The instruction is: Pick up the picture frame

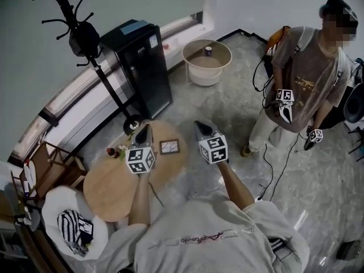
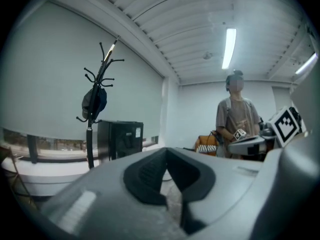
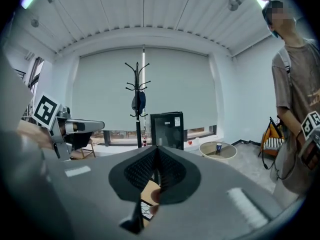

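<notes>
Lying on the bench: the picture frame (image 1: 169, 147), flat on my round wooden bench (image 1: 108, 192), toward its far right edge.
Left tool: my left tool (image 1: 144, 128) hangs just left of the frame at the bench's far edge, its jaws pressed together with nothing between them.
Right tool: my right tool (image 1: 199, 124) sits right of the frame, out past the bench edge over the floor, jaws likewise together and empty.
Bench, left side: small red items (image 1: 116, 151).
Far: black cabinet (image 1: 145, 67), coat stand (image 1: 85, 36).
Right: a person (image 1: 301, 78) standing.
</notes>
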### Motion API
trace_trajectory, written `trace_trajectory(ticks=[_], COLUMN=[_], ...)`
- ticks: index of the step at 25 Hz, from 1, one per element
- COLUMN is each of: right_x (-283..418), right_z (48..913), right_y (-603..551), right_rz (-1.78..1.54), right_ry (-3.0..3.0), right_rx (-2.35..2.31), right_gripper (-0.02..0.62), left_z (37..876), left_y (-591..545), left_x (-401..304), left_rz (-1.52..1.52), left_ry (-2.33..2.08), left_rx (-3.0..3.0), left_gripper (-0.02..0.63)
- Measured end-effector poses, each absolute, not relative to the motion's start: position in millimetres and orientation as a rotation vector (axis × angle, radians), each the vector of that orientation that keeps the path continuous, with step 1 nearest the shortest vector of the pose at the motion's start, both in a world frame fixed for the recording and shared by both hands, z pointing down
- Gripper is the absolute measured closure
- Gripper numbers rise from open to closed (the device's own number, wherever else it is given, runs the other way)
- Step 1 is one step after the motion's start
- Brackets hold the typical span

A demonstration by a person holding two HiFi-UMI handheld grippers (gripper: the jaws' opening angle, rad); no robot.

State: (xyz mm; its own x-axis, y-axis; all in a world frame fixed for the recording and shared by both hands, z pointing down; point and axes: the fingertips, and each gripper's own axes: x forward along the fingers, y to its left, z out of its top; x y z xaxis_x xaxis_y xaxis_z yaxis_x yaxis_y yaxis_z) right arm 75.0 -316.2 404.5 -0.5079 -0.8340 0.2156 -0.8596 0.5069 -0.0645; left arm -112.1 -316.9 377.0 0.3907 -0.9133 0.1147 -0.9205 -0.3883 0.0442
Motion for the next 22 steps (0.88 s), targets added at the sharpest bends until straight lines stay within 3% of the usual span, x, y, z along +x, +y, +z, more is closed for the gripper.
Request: trace_trajectory(ticks=[22], right_x=[73.2], right_z=[430.2], right_y=[-413.0], right_rz=[0.332], right_ry=[-2.605], right_rx=[1.376], right_gripper=[0.591], left_z=[401.2], left_y=[-406.2], left_x=[-120.4], left_rz=[0.172], left_ry=[-1.725], left_rx=[2.454], left_gripper=[0.604])
